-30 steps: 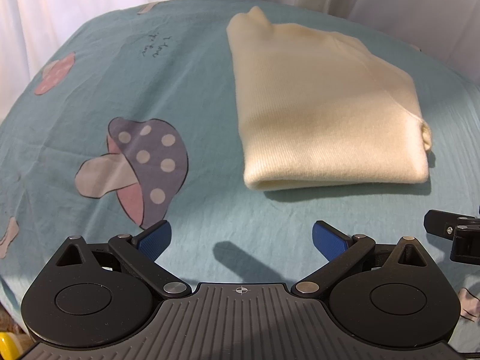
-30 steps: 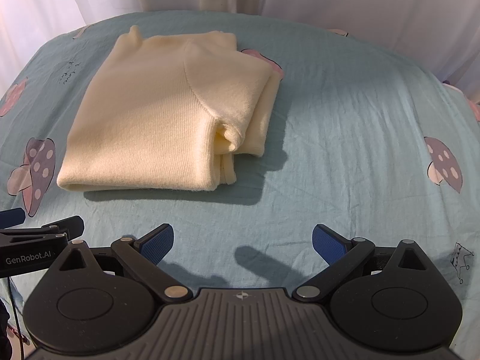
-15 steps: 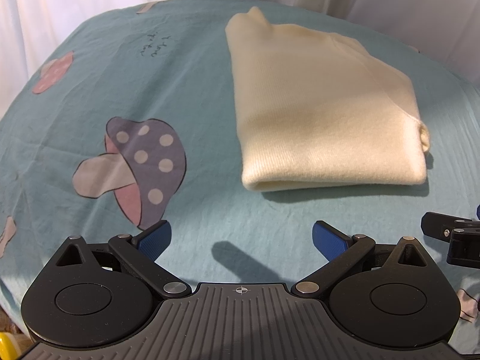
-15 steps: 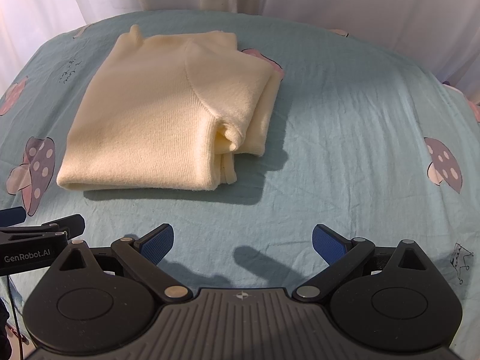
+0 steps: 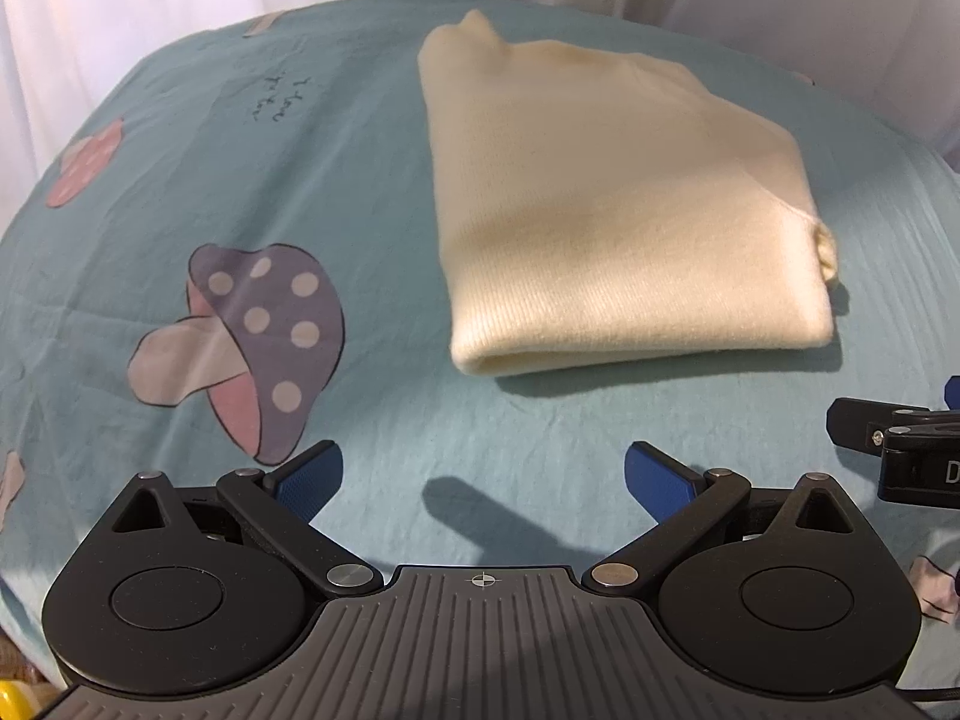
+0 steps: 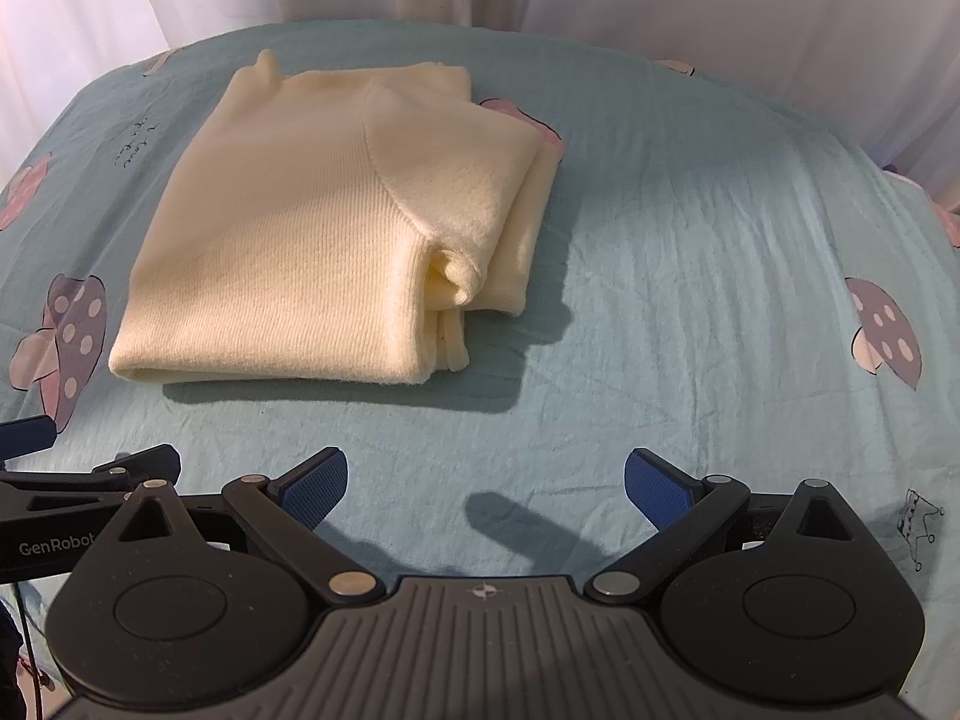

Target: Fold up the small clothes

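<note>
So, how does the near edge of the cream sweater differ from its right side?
On the cream sweater, the near edge is one smooth, rounded fold, while the right side shows several stacked layers and a bunched pocket. The near edge runs straight; the right side is stepped. Both lie flat on the blue sheet.

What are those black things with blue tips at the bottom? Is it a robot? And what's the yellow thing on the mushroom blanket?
Not a robot. A person holds two grabbing tools, one in each hand, and each carries a camera looking forward along its fingers. One picture comes from the left tool, the other from the right tool. The blue tips are rubbery fingertips. Both tools are open and hold nothing. The yellow thing is a cream knitted sweater, already folded, lying on a light blue sheet printed with mushrooms. Each tool also peeks into the edge of the other's picture.
</note>
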Demonstrator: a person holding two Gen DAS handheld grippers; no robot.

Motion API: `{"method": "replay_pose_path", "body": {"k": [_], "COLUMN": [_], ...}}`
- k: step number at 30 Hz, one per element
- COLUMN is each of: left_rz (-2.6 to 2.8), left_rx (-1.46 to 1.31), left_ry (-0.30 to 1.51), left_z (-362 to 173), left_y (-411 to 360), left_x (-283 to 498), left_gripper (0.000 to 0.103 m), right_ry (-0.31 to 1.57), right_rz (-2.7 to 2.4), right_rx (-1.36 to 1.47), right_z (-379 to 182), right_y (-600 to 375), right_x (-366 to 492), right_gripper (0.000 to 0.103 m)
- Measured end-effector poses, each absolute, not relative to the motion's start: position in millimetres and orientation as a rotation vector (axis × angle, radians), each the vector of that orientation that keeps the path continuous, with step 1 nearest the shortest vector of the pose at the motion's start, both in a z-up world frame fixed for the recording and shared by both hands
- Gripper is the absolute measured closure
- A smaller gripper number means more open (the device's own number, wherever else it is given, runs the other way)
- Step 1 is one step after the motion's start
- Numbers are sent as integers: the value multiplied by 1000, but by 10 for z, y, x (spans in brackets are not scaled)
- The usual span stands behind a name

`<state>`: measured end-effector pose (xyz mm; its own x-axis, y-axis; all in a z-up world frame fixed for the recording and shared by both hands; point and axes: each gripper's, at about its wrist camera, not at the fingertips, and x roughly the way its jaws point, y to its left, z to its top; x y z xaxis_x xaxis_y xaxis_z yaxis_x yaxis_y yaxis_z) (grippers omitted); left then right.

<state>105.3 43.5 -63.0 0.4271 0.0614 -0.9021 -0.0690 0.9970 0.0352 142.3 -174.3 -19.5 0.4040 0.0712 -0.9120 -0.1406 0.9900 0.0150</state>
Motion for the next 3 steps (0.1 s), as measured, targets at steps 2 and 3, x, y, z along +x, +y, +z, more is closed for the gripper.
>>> {"method": "replay_pose_path", "body": {"k": [2,3], "left_rz": [76,73], "left_rx": [-11,-14], "left_ry": [1131,1136], "left_z": [-631,-634], "left_y": [436,442], "left_x": [1058,1064], "left_gripper": [0,0], "right_ry": [1147,1148], "right_rz": [131,131], "right_rx": [-66,-66], "right_z": [-192,-192], "right_y": [-1750,-1752], "right_x": [1429,1431], "right_gripper": [4,4]}}
